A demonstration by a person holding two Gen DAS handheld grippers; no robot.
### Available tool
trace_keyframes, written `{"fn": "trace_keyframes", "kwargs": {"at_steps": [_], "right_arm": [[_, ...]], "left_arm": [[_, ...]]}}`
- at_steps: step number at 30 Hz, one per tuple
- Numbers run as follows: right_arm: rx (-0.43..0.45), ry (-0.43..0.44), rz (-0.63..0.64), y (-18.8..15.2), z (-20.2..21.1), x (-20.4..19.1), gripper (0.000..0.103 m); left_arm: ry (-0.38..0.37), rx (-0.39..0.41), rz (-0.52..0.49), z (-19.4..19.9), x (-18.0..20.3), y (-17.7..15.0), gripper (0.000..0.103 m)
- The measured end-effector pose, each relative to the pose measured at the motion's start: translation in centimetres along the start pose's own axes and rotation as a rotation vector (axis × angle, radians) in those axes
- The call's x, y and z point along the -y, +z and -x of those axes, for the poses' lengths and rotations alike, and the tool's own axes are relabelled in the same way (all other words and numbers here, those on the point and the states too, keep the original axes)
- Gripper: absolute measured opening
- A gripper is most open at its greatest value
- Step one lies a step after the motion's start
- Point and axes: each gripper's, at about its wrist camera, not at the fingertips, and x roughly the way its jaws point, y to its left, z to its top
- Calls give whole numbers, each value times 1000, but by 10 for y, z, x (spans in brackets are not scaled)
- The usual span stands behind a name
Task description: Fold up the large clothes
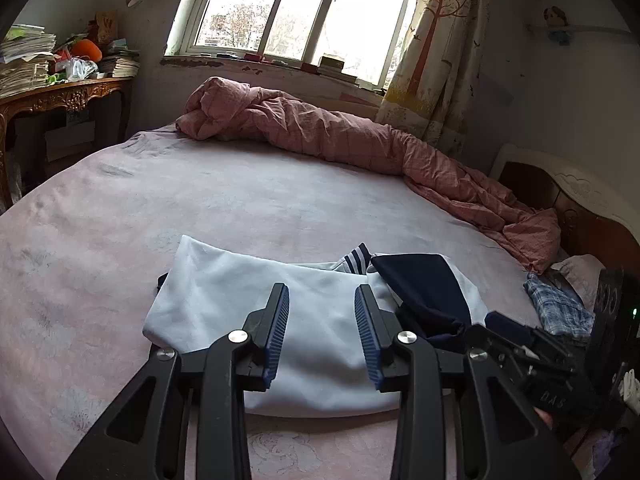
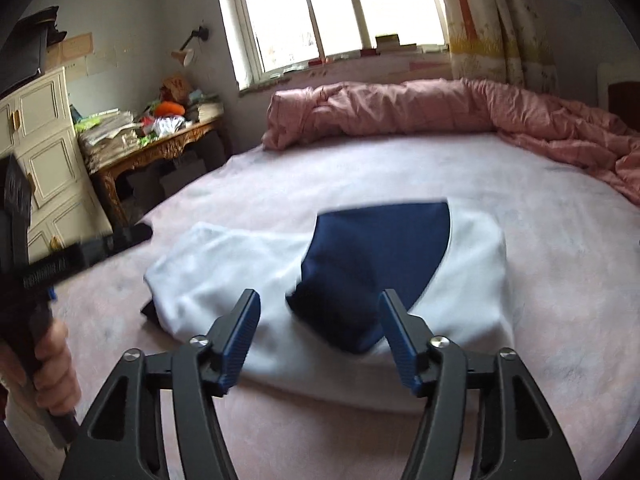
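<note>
A folded white garment (image 1: 224, 292) with a navy panel (image 1: 424, 284) and a striped cuff lies on the pink bed (image 1: 200, 200). My left gripper (image 1: 322, 288) hovers over the garment's near white half, jaws apart with nothing between its blue pads. In the right wrist view the same garment (image 2: 208, 276) lies flat, its navy panel (image 2: 380, 248) folded across the middle. My right gripper (image 2: 318, 294) stands wide open just in front of the navy panel's near corner and holds nothing. A hand (image 2: 52, 372) grips the left gripper's handle at the left edge.
A crumpled pink duvet (image 1: 340, 132) runs along the far side of the bed under the window. A carved wooden desk (image 2: 160, 148) piled with papers and a white cabinet (image 2: 40, 140) stand to the left. A checked cloth (image 1: 556, 308) lies by the headboard (image 1: 560, 196).
</note>
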Motion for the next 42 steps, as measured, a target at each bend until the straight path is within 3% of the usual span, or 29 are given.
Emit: {"fn": "trace_keyframes", "kwargs": {"at_steps": [4, 7, 10, 13, 14, 15, 16, 19, 22, 25, 27, 28, 30, 32, 34, 37, 39, 42], "right_arm": [[-10, -16, -34, 31, -22, -4, 68], [-127, -87, -55, 36, -65, -2, 66], [-269, -135, 38, 15, -103, -10, 61], [-207, -236, 183, -5, -107, -25, 58], [-192, -299, 212, -9, -107, -27, 42], [-179, -382, 238, -12, -109, -28, 36], [-172, -404, 236, -13, -109, -26, 35], [-181, -385, 185, -8, -102, -14, 29], [-189, -356, 122, -4, -94, 2, 28], [-174, -186, 88, -3, -78, 8, 29], [-163, -61, 41, -6, -62, 15, 42], [-160, -4, 5, -7, -54, 20, 53], [-153, 92, -64, -9, -34, 32, 54], [-117, 120, -86, -11, -10, 44, 54], [-37, 58, -93, -12, 13, 57, 54], [37, -191, -72, -9, 30, 73, 54], [45, -307, -65, -11, 29, 86, 54], [-11, -301, -127, -20, 12, 114, 54]], "left_arm": [[6, -4, 5, -1, -2, 0, 34], [8, -3, 8, -1, -5, 1, 34], [13, -5, 8, -1, -5, 1, 35], [23, -8, 15, -1, -9, 2, 35], [28, -9, 21, -2, -9, 2, 35], [32, -12, 29, -2, -11, 2, 35], [33, -15, 36, -3, -12, 2, 35], [32, -21, 48, -2, -17, 2, 35], [34, -16, 52, -1, -18, 3, 35], [17, -20, 54, -2, -18, 4, 36], [10, -29, 41, -5, -15, 3, 39], [8, -34, 32, -7, -12, 1, 39], [4, -54, 5, -14, -4, -4, 39], [-12, -84, -25, -24, 7, -10, 39], [-61, -120, -35, -38, 20, -14, 39], [-192, -204, -53, -63, 47, -25, 40], [-281, -250, -65, -78, 68, -34, 40], [-345, -246, -77, -85, 92, -39, 45]]}}
